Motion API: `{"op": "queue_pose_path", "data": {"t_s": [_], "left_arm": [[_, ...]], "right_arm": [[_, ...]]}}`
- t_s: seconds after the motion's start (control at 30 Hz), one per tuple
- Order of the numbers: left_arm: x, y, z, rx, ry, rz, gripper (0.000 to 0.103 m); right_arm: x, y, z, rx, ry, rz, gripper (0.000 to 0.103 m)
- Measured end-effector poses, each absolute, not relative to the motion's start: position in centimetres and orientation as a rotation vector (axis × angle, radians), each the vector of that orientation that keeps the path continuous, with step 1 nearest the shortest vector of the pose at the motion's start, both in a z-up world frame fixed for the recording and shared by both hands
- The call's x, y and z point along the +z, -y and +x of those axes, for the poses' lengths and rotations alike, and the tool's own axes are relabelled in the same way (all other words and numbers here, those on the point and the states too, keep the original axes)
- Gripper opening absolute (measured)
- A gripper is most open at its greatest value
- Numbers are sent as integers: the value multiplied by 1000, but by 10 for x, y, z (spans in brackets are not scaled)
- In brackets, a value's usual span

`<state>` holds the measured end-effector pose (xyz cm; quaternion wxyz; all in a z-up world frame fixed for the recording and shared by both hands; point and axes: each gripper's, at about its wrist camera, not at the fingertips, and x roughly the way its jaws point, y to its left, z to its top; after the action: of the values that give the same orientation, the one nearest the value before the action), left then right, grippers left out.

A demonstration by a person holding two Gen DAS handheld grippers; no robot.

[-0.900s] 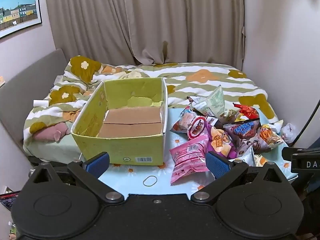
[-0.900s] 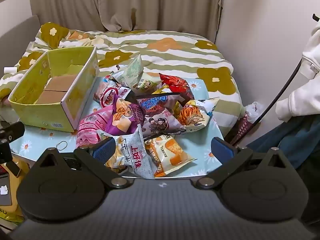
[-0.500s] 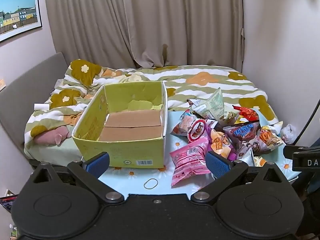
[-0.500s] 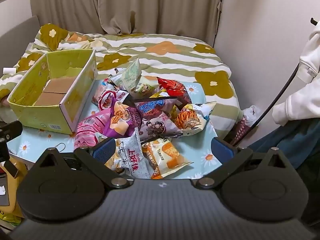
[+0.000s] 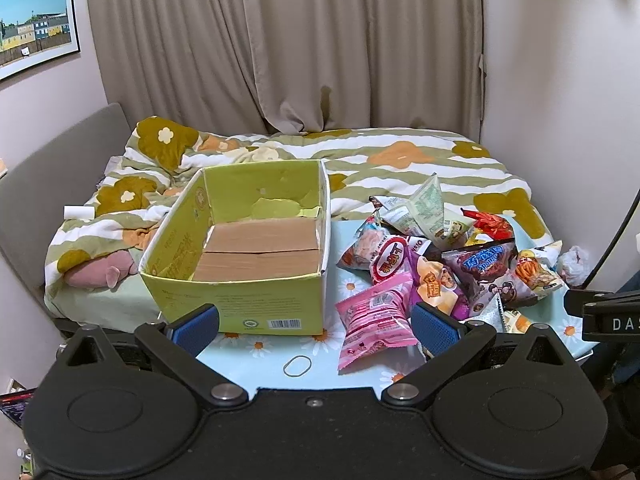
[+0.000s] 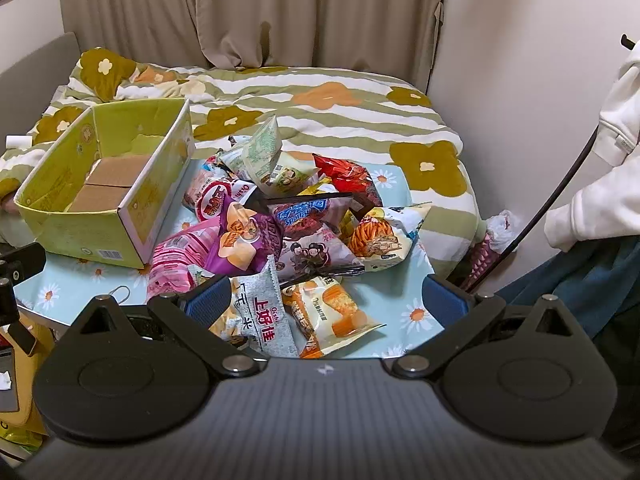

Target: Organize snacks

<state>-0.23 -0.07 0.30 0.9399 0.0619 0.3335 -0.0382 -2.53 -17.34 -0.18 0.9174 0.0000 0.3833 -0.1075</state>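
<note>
Behind the daisy-print table (image 5: 256, 350) lies a bed (image 5: 400, 168); both tongs (image 5: 316, 330) (image 6: 326, 304) gape wide, holding nothing.

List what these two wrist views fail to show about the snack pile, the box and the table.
- Snack pile, right wrist view: lower packets are covered by the ones above; the grey packet is partly behind the right gripper.
- Box, left wrist view: the near wall hides the floor's front strip.
- Table, both views: the gripper bodies cover its near edge.
</note>
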Motion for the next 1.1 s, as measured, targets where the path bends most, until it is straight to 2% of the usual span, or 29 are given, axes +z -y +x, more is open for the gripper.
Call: {"op": "queue_pose_path", "data": {"t_s": [1.1], "left_arm": [[4, -2, 1, -81, -680, 129, 103]], "right_arm": [[-3, 171, -21, -222, -782, 2, 103]]}}
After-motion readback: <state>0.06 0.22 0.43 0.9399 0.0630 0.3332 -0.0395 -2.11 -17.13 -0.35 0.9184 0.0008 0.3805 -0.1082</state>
